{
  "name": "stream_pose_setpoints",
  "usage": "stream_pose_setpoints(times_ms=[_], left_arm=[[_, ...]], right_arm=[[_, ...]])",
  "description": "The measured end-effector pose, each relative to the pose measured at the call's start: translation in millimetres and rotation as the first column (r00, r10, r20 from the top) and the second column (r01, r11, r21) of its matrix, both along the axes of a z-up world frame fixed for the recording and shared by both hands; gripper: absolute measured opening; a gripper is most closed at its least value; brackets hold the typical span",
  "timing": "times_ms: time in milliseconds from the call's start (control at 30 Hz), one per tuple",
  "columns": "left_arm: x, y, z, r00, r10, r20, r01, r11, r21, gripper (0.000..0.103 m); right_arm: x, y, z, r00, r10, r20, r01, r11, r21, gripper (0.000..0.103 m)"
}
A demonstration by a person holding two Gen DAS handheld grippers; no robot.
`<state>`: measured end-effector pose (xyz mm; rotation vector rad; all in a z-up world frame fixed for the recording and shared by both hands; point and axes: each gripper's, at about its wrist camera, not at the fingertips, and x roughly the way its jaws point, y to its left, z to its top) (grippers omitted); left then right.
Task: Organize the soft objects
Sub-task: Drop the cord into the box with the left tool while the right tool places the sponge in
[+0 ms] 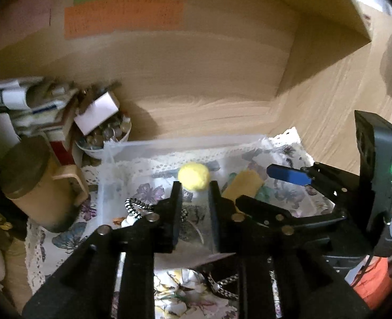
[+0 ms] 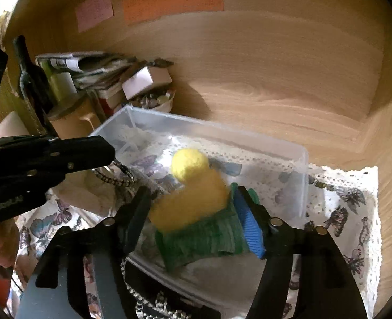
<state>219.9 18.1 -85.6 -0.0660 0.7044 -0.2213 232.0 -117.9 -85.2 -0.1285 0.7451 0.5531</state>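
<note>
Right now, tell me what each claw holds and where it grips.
Right claw: clamps the yellow-and-green sponge by its two sides, above the clear box. Left claw: open, holds nothing.

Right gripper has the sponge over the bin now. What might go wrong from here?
1. The right gripper holds the sponge above the clear bin; dropped now, it may strike the yellow ball and bounce it out.
2. The left gripper is open close beside the right one; the two could collide.
3. The striped cord lies by the bin and may snag the fingers.
</note>
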Motion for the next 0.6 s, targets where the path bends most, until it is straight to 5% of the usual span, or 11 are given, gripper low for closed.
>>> stream_pose_setpoints(times_ms=[267, 600], left_arm=[[-39.9, 2.4, 24.9, 0.995, 0.021, 0.098, -0.023, 0.999, 0.027, 0.054], [-82.8, 12.8, 11.4, 0.993, 0.063, 0.103, -0.07, 0.996, 0.06, 0.069]], right_arm=[[-34.5, -14.4, 34.6, 0.992, -0.016, 0.128, 0.014, 1.0, 0.019, 0.08], [-71.5, -25.1, 30.7, 0.989, -0.032, 0.147, 0.027, 0.999, 0.035, 0.091]])
